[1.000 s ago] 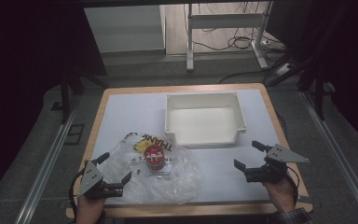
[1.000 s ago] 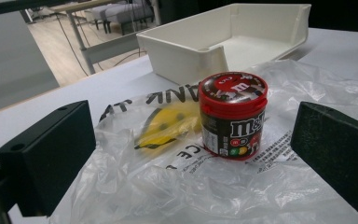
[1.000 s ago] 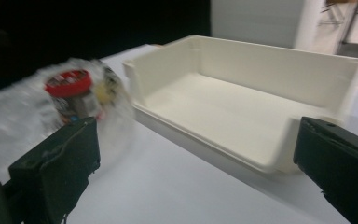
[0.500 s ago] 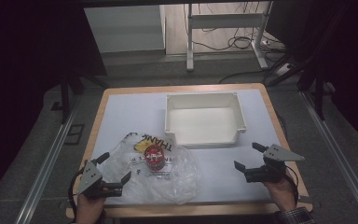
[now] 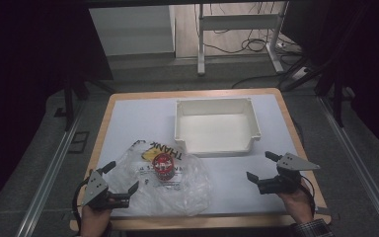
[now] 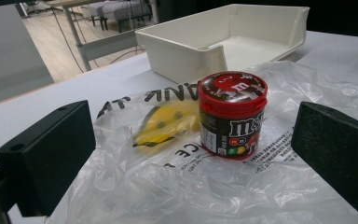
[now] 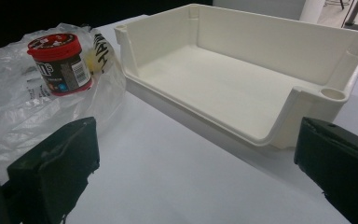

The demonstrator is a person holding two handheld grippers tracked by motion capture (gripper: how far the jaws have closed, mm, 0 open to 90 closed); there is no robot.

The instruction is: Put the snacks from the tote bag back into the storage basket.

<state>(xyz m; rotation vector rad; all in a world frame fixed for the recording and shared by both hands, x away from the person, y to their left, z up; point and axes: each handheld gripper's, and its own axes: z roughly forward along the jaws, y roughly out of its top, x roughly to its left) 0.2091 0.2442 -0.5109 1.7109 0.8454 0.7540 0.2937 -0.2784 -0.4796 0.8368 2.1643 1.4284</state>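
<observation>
So the thing in play looks like the candy jar [image 6: 233,114], a small round tub with a red screw lid, standing upright on top of a crinkly clear plastic bag [image 5: 175,185] near the front left of the table [image 5: 128,113]. It sits right between the spread jaws of the left gripper [image 5: 126,178], a bit ahead of them, not touched yet. The right gripper [image 5: 261,168] hangs off to the right, jaws wide apart too, gripping nothing, pointed toward the white bin [image 5: 217,129], which is empty.

Handling guess: the jar is probably hard plastic, stiff, fairly light, and won't crush. Its label looks glossy, so it could slip if pinched too gently. Best bet is grabbing it across the body just under the lid, where the rim gives a bit of a ledge. Grabbing the lid alone seems riskier.

The bag is the annoying part. It's thin, floppy and slick, so the jar might skate or tip on it, and a jaw could snag the film and drag the lot along.

Tabletop is a smooth pale sheet with a wooden edge, flat and uncluttered. Around it the room is dark, with a grey floor, metal desk legs [image 5: 201,44] and loose cables [image 5: 242,44] behind.
</observation>
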